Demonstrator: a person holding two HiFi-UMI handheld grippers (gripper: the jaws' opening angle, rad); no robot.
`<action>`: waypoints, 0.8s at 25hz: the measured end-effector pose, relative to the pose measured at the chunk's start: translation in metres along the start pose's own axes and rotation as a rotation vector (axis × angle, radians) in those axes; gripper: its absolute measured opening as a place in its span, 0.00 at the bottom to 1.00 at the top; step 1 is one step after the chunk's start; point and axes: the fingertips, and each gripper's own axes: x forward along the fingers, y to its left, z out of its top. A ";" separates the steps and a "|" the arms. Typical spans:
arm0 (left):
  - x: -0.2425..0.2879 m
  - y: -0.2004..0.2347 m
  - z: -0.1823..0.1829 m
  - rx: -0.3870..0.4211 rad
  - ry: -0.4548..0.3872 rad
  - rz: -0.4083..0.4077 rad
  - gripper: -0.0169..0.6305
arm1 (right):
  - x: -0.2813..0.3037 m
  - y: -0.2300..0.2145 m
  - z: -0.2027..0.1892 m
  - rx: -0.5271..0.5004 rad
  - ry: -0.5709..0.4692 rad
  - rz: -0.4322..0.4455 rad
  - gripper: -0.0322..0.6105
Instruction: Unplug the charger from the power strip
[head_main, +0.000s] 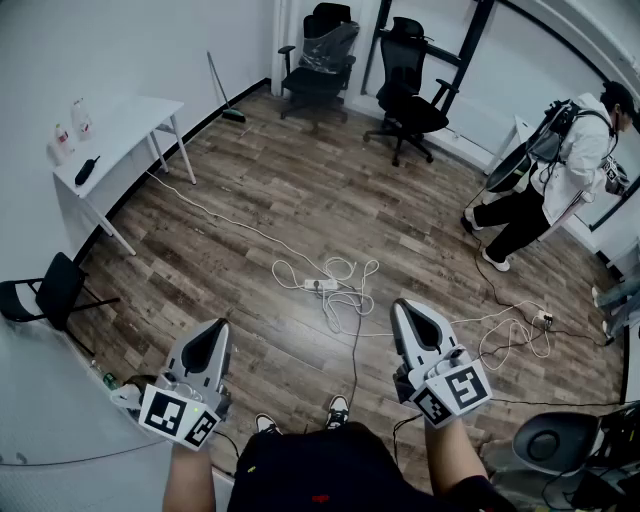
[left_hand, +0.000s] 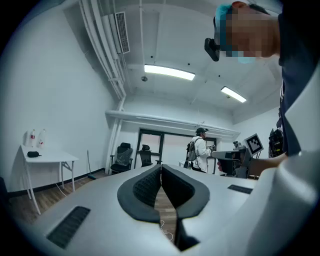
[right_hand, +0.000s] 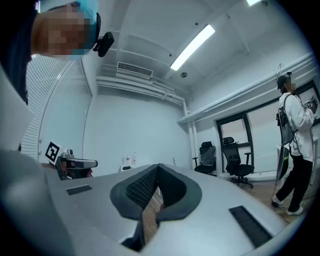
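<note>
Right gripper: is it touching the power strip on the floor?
Apart. The head view shows the right gripper held up level, with a stretch of wood floor showing between its tips and the power strip.

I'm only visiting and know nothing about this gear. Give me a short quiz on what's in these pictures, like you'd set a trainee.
1. True or false: the power strip lies on the white table.
2. What do the left gripper and right gripper hold? A) a charger B) a cable C) nothing
3. How many black swivel chairs stand along the far wall?

Key
1. False. It lies on the wooden floor among white cables, away from the table.
2. C. Both sets of jaws are shut with nothing between them.
3. Two.
</note>
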 end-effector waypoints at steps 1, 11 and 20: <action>0.001 -0.002 -0.001 -0.001 0.005 -0.001 0.06 | -0.001 -0.002 0.000 0.002 0.003 -0.001 0.08; 0.003 -0.006 -0.006 -0.008 0.020 -0.021 0.06 | -0.006 -0.003 -0.002 0.016 0.001 -0.019 0.08; 0.036 -0.021 -0.020 -0.016 0.050 -0.043 0.06 | -0.020 -0.041 -0.017 0.062 0.006 -0.067 0.08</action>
